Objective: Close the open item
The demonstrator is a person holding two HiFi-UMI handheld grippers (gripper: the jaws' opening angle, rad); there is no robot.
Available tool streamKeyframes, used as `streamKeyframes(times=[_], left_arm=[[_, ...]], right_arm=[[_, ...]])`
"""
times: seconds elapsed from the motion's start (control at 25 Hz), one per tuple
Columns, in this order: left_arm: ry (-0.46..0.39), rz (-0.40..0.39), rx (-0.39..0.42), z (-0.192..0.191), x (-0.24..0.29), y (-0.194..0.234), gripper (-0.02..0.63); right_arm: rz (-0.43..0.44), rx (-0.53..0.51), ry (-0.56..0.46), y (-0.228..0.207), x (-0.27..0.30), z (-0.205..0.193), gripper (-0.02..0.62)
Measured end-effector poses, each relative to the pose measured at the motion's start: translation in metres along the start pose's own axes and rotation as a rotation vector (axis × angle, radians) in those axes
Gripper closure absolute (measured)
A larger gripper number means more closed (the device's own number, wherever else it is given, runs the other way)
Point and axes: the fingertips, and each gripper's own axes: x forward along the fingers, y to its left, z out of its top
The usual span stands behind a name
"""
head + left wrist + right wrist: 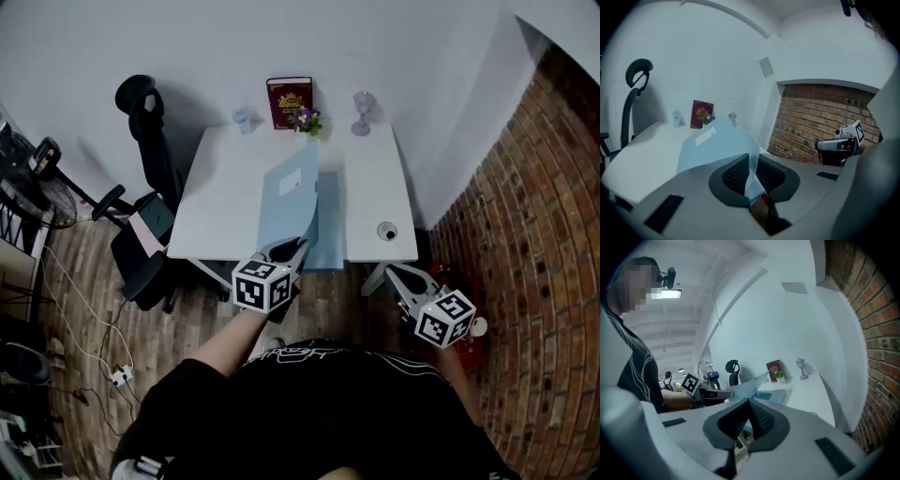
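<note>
The white bench (216, 216) stands against a pale wall, with a brick wall (525, 234) on its right side and a black office chair (150, 178) at its left. Across the middle of the bench lies the pale blue folder (281, 211) - open, its lower leaf flat and reaching the near edge, its cover with a white label lifted and curving up over it.

The left hand-held gripper (292, 248) is at the bench's near edge, its jaws pinching the free edge of that raised cover; in the left gripper view the thin blue sheet (719, 145) runs down between the ribbed pads of the gripper (751, 161).

The right hand-held gripper (394, 274) hangs just off the near right corner of the bench, apart from the folder. Its jaws are pressed together with nothing between them (749, 405).

Along the far edge stand a dark red book (289, 101) - upright against the wall - a small lilac lamp-shaped ornament (362, 111), a clear glass (243, 118) and a little potted plant (307, 120) just in front of the book. A small round object (386, 230) sits near the right front corner.
</note>
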Motion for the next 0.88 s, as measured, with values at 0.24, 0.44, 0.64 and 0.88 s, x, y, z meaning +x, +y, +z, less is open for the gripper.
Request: streamKeyframes(times=[0.24,0.44,0.64,0.88], left_arm=[[0.102,-0.010,0.021,-0.038,0.045,-0.017,0.541],[0.187,0.000,0.023,-0.073,0.069,-0.019,0.535],[0.264,0.012,0.061,-0.098,0.082,-0.020,0.523],[0.320,-0.009,0.120,-0.107,0.091,-0.027,0.510]], right_arm=[[-0.042,0.007,-0.004,-0.019,-0.026,0.001,0.592],[-0.076,0.013,-0.003,-0.027,-0.044,-0.003,0.592],[-0.106,0.035,-0.006,-0.035,-0.060,-0.009,0.592],[-0.112,0.055,0.018,-0.037,-0.069,-0.023,0.592]])
